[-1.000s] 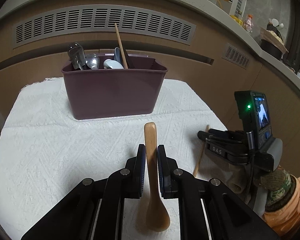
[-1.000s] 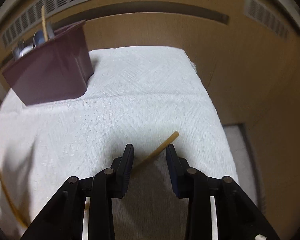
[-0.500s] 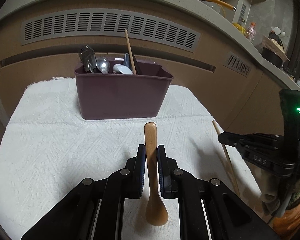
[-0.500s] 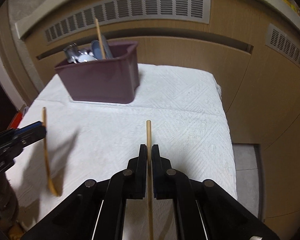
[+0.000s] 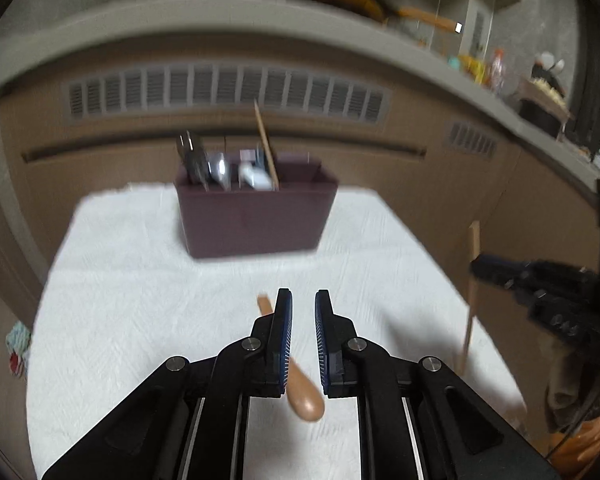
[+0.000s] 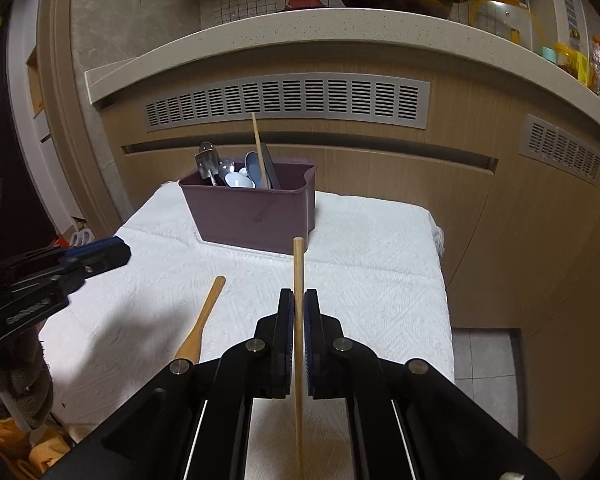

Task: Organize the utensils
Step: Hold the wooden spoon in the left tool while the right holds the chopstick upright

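Observation:
A maroon utensil bin [image 5: 256, 216] [image 6: 256, 212] stands at the back of the white towel and holds metal spoons, pale spoons and one upright chopstick [image 6: 259, 152]. My left gripper [image 5: 303, 312] is open; the wooden spoon [image 5: 300, 388] lies on the towel beneath it, also seen in the right wrist view [image 6: 202, 320]. My right gripper [image 6: 299, 304] is shut on a wooden chopstick [image 6: 298, 280] and holds it above the towel, pointing toward the bin. The right gripper also shows in the left wrist view [image 5: 540, 288].
The white towel [image 6: 380, 260] covers a small table with edges close on the left, right and front. A wooden cabinet front with grey vents [image 6: 288, 100] rises behind the bin. A countertop [image 6: 300, 24] with a pan runs above.
My left gripper has opened and let the wooden spoon drop onto the towel. My right gripper has lifted higher with the chopstick in it.

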`<state>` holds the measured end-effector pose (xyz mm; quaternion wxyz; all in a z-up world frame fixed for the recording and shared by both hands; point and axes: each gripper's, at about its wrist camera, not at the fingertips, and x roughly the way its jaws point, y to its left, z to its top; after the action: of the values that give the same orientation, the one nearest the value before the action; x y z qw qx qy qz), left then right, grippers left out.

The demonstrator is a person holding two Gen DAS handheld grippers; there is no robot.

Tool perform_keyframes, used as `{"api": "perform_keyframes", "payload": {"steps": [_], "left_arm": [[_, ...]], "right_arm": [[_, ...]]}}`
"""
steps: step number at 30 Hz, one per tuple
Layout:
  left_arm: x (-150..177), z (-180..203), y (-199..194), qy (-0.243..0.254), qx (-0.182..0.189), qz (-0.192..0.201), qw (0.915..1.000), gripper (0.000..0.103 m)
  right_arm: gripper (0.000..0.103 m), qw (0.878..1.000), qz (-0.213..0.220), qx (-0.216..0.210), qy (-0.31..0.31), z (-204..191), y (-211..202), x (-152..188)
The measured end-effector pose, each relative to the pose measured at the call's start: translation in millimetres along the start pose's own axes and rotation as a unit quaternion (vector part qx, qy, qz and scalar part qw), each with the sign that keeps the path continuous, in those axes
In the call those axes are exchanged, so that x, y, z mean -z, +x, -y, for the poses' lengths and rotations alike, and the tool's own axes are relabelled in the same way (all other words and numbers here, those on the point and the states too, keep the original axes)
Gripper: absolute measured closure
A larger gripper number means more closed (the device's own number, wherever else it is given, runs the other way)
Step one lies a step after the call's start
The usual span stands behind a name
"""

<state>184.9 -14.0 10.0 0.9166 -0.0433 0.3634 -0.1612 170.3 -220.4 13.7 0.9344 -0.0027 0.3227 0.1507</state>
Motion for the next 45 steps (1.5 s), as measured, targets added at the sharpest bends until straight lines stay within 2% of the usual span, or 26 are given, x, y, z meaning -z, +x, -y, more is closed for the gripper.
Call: {"api": "perform_keyframes", "payload": {"steps": [3,5,10,13,15,16,20,24,28,31,33,34,36,39,45], "left_arm": [[-1,-11,47,-0.035,-0.002,-0.089,0.9954,0.073],[-4,-16,79,-0.056,-0.013,-0.135,0.9891,0.073],[-11,-20,132,-0.054,-0.086,-0.174,0.9795,0.073],[-13,-18,149,-0.044,-0.096,-0.178,0.9783,0.073],[-12,-13,151,-0.027,-0.103,-0.160,0.9813,0.077],[-10,-10,150,-0.016,-0.102,-0.151,0.9832,0.088],[5,-1,134,0.013,-0.089,-0.106,0.9903,0.090],[17,6,81,0.006,-0.061,-0.030,0.9977,0.090],[7,8,28,0.004,-0.042,0.038,0.9984,0.090],[-10,9,-2,0.005,-0.042,0.073,0.9965,0.090],[-14,5,-14,0.006,-0.042,0.090,0.9950,0.090],[-14,3,-18,0.007,-0.044,0.097,0.9943,0.090],[-14,0,-25,0.008,-0.048,0.108,0.9930,0.090],[-11,-5,-30,0.004,-0.042,0.113,0.9927,0.090],[-7,-10,-28,-0.001,-0.033,0.109,0.9935,0.090]], "right_arm": [[0.099,1.000,-0.003,0.004,0.002,2,1,0],[0.099,1.000,-0.004,0.001,0.002,2,2,0],[0.099,1.000,-0.008,-0.006,-0.003,1,5,0],[0.099,1.000,-0.009,-0.009,-0.004,1,7,0],[0.099,1.000,-0.009,-0.011,-0.003,2,7,0],[0.099,1.000,-0.009,-0.012,-0.003,2,7,0],[0.099,1.000,-0.008,-0.014,-0.002,2,7,1],[0.099,1.000,-0.014,-0.012,0.001,3,7,5],[0.099,1.000,0.000,-0.016,-0.004,-2,-4,5],[0.099,0.999,0.015,-0.013,-0.026,-12,-12,-2],[0.097,0.999,-0.005,-0.019,-0.045,-18,-4,-5],[0.095,0.998,-0.028,-0.033,-0.054,-19,7,-5],[0.084,0.994,-0.065,-0.054,-0.070,-20,28,1],[0.083,0.989,-0.117,-0.050,-0.081,-22,73,18],[0.083,0.982,-0.169,-0.038,-0.078,-26,133,25]]}}
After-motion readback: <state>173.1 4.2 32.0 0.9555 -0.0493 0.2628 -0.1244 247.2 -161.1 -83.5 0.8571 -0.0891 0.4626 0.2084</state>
